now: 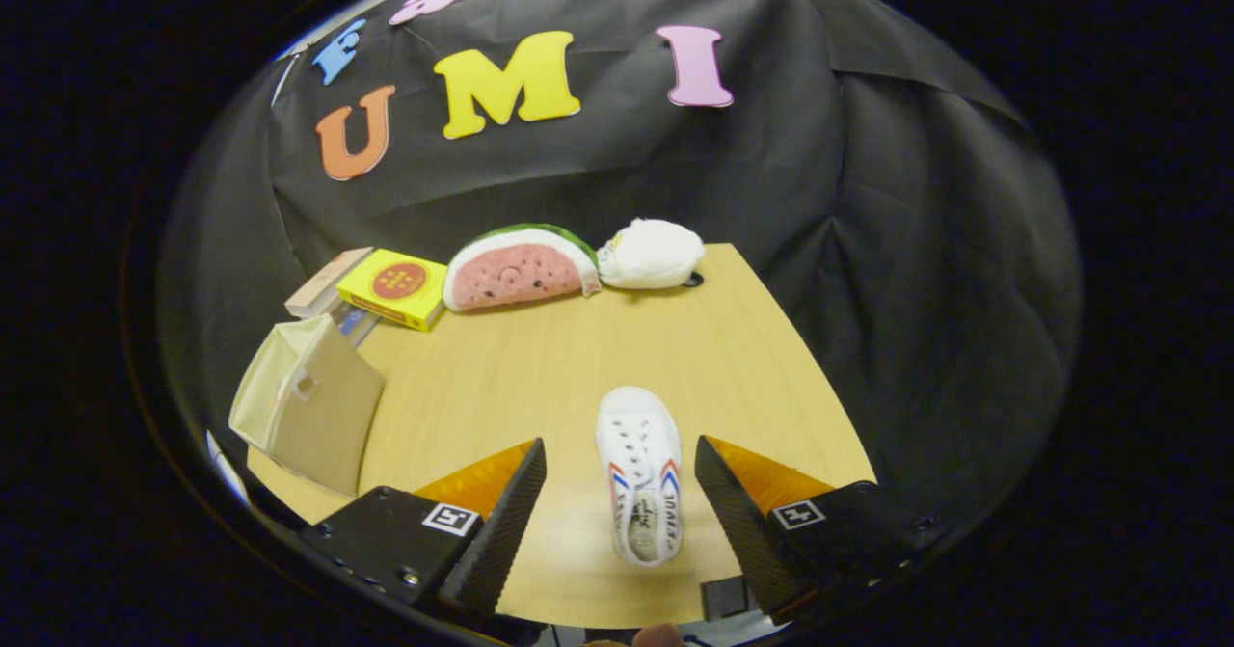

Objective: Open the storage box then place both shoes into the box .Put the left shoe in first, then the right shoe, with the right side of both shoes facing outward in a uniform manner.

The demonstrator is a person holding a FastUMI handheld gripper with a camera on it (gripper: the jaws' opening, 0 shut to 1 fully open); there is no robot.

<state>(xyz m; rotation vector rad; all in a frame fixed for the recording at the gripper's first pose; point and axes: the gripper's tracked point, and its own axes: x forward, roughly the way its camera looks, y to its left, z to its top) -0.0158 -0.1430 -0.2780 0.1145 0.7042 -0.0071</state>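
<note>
A small white canvas shoe (640, 473) with red and blue side stripes lies on the wooden table (540, 377), toe pointing away. It sits between my two fingers, nearer the right one, and neither touches it. My gripper (620, 452) is open, held above the table. The beige storage box (307, 398) stands to the left of the left finger, near the table's left edge; one flat beige face with a small square cutout faces me. Whether it is open I cannot tell.
Along the table's far edge sit a yellow box (395, 287) with a thin box (326, 282) beside it, a watermelon-slice plush (521, 268) and a white plush (651, 254). The table's right edge drops off against the black cloth.
</note>
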